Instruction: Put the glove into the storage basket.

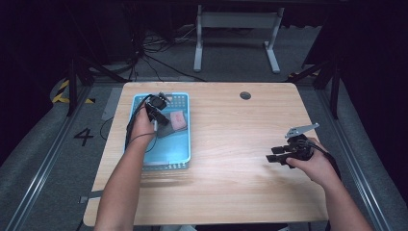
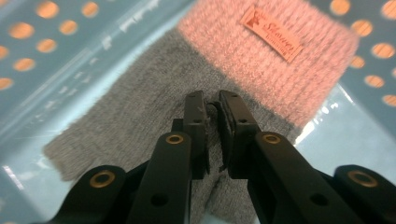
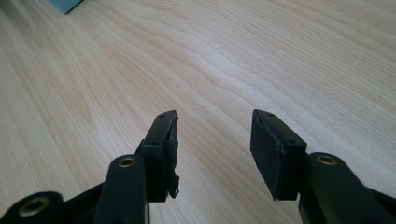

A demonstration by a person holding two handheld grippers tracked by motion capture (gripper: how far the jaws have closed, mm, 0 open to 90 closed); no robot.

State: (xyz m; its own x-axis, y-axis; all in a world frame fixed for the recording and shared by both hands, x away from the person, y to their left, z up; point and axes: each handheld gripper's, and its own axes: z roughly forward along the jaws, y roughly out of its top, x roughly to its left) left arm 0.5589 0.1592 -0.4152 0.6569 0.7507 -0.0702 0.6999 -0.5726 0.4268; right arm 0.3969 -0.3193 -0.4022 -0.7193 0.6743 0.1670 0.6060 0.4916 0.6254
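Grey-and-pink knitted sock [image 2: 154, 112] lies flat on the floor of the light blue perforated basket [image 1: 186, 139], which sits on the left part of the wooden table [image 1: 231, 144]; its pink cuff carries a small sewn label [image 2: 272, 33]. Left tool [image 2: 212, 109] reaches down into the basket and its jaws are clenched on a small fold of the grey knit, with only a narrow gap between them. Right tool [image 3: 212, 135] is held low over bare wood well apart from the basket, near the table's right edge, its jaws spread wide with nothing between them.
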